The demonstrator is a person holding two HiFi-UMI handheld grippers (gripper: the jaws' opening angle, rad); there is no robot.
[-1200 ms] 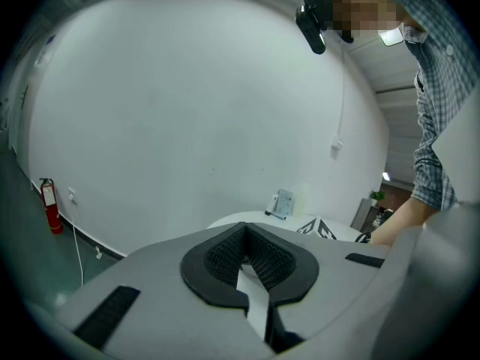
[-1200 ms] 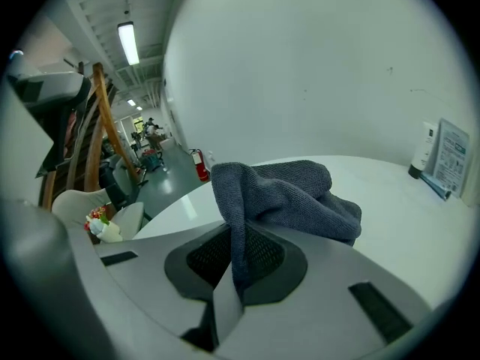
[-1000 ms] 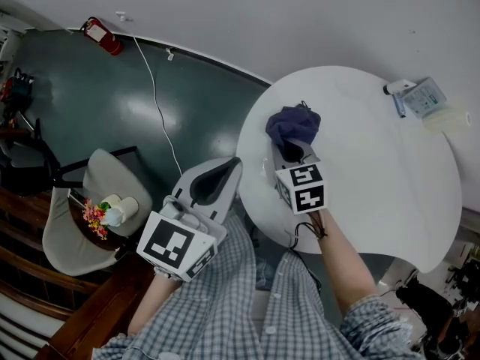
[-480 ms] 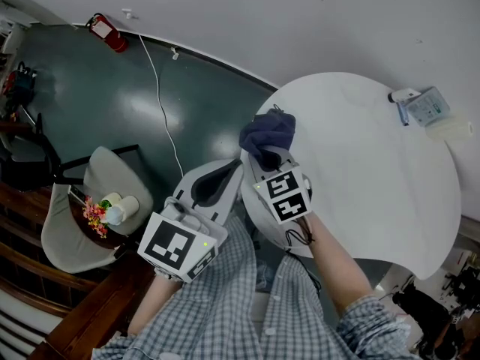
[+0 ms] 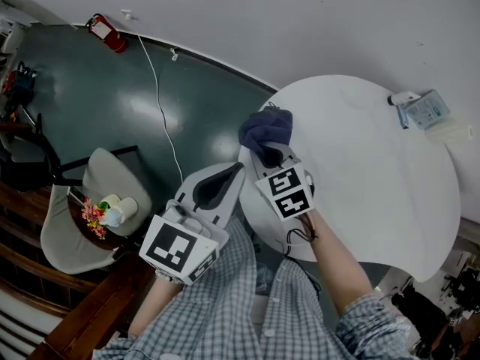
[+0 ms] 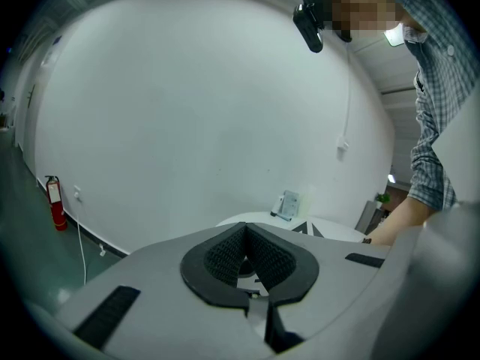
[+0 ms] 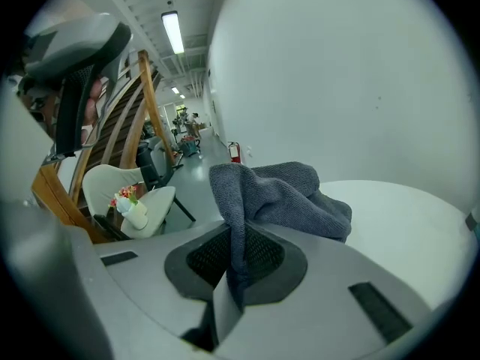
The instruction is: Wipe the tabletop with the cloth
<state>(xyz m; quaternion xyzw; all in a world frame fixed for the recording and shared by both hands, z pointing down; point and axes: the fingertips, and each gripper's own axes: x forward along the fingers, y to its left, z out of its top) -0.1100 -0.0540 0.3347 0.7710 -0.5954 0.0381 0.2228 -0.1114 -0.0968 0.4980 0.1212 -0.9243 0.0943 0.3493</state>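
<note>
In the head view we see one round white table. The single dark blue cloth is bunched at the table's left edge, gripped by the right gripper. The left gripper is off the table, over the green floor. One packet sits at the far rim, well apart from the cloth. One fire extinguisher, one white cable and one chair bearing flowers are on the floor.

In the left gripper view, we find its jaws closed together on nothing.

In the right gripper view, the jaws pinch a fold of the cloth, and its bulk hides part of the tabletop.
</note>
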